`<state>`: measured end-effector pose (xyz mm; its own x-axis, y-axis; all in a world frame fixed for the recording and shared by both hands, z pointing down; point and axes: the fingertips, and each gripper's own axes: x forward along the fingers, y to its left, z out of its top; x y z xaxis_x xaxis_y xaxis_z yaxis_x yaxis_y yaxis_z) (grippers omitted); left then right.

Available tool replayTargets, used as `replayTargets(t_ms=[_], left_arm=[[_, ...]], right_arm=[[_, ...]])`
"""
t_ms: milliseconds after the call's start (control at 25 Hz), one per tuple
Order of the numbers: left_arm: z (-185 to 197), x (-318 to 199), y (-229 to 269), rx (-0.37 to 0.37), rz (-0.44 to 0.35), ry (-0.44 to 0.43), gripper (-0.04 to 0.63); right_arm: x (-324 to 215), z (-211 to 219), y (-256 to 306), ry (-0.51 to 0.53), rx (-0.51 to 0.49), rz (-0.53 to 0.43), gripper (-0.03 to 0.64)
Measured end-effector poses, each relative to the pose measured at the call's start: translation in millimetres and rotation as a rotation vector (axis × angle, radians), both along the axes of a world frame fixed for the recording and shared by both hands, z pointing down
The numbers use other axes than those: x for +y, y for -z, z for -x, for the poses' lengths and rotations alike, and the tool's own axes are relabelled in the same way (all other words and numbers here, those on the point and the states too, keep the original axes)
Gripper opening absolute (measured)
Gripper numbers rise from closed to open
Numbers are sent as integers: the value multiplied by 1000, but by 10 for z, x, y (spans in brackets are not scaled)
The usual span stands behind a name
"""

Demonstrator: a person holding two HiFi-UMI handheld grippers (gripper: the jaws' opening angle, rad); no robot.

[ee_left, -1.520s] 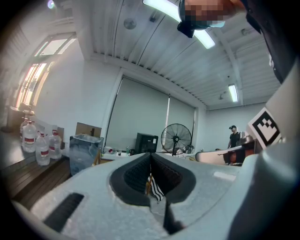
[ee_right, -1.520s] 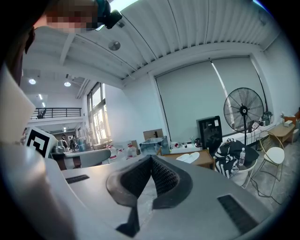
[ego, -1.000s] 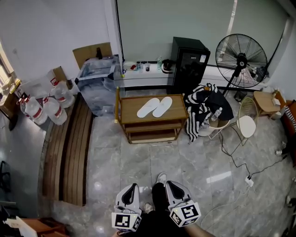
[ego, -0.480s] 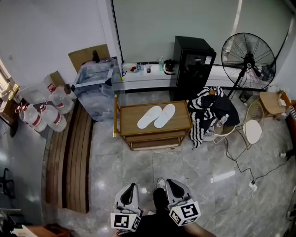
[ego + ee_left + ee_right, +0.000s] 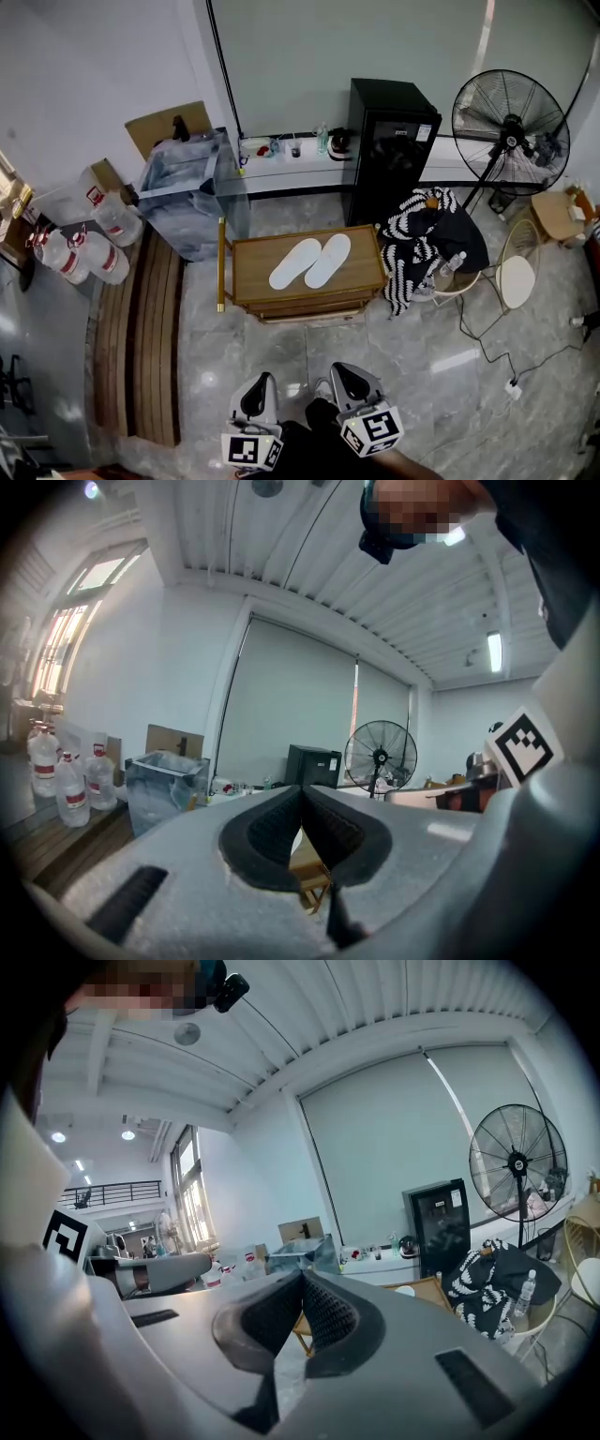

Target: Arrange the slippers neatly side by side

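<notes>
Left gripper point(image 5: 260, 389) and right gripper point(image 5: 351, 380) are hanging closed, empty; reaching the table point(image 5: 251, 277) so risks shoving slippers point(image 5: 310, 262) askew.

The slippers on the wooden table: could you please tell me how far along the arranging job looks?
Done, apparently: the two white slippers lie close side by side on the wooden table, pointing the same way. In hand: nothing. The left gripper and right gripper both have their jaws shut and empty, well short of the table. Left: at most squaring the pair with the table's edge.
</notes>
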<state>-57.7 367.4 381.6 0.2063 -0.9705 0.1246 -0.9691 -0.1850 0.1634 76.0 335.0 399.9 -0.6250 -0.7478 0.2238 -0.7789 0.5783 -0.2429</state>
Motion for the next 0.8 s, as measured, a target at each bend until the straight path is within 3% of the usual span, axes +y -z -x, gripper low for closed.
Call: replayTargets(t_ms=[400,800], left_arm=[[-221,-543,-14,10,12,-22,17],[-144,-1237,-31,20,10,-81,17]], right_arm=[[-532,-228,-94,-24,-3,23,11],[-1133,-137,-233,-62,18,56,11]])
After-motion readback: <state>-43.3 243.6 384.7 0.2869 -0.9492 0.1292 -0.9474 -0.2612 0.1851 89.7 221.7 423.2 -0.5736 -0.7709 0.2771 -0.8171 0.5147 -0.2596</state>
